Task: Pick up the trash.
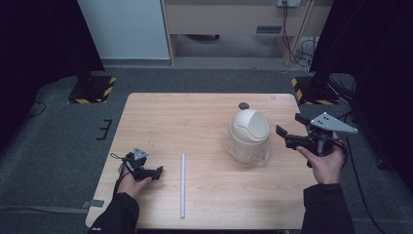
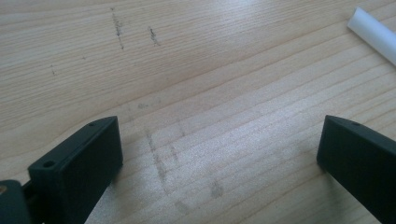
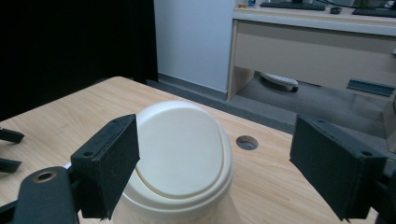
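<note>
Overall light: even, soft, from overhead; desk (image 1: 204, 122) well lit, floor dimmer.
Dark zones: black curtains at both upper corners of the high view swallow all detail; same black mass at left in the right gripper view.
Shadows: faint and short; soft smudge under the white tube (image 1: 183, 185), weak shade around the cream bin (image 1: 249, 135).
Glare: pale sheen across the wood grain in the left gripper view; mild highlight on the bin's lid (image 3: 180, 144).
Focus: high view slightly soft, low resolution; fingers (image 2: 81, 163) close to the lens blur at the edges.
Distortion: mild wide-angle stretch at the borders of both gripper views.
Noise: grain in dark areas.
</note>
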The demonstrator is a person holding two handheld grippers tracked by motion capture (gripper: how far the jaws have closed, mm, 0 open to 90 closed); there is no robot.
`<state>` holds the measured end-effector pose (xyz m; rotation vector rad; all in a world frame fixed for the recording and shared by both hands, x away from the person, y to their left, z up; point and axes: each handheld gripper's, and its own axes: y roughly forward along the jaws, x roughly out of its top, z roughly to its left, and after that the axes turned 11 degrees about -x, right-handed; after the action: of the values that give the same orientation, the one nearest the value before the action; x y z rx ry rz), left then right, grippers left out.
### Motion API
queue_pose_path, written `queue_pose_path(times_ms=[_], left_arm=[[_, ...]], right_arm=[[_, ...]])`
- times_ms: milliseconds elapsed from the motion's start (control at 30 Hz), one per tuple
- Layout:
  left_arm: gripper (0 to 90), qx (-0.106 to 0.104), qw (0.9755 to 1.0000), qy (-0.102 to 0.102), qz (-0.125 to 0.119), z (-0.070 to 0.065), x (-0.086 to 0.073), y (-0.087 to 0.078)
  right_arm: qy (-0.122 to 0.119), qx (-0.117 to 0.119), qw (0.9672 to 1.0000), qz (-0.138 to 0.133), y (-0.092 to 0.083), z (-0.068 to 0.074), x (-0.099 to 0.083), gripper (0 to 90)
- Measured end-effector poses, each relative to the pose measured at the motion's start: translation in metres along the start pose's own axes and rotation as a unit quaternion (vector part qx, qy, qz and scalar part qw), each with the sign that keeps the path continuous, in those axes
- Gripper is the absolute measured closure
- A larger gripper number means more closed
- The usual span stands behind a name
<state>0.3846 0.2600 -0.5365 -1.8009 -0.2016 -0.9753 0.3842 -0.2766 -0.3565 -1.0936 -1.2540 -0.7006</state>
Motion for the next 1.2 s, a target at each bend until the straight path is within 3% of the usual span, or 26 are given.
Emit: queue_pose_path(times_ms=[200,433,667,733,1200], left_arm=[[0.0,0.0,1.0,0.0,0.0,0.0,0.0,0.0],[0.0,0.0,1.0,0.0,0.0,0.0,0.0,0.0],[0.0,0.0,1.0,0.0,0.0,0.0,0.0,0.0],[0.0,0.0,1.0,0.0,0.0,0.0,0.0,0.0],[0.0,0.0,1.0,0.0,0.0,0.0,0.0,0.0]], right_arm=[[-0.012,0.005,0.9999,0.011,0.01,0.007,0.001,15.9],[-0.023,0.034,0.9989,0.022,0.035,0.025,0.002,16.2],[-0.01,0.051,0.9982,0.029,0.054,0.038,-0.01,17.7],[-0.02,0.048,0.9979,0.038,0.057,0.04,-0.013,17.9],[-0.02,0.066,0.9951,0.071,0.067,0.05,-0.031,18.8]])
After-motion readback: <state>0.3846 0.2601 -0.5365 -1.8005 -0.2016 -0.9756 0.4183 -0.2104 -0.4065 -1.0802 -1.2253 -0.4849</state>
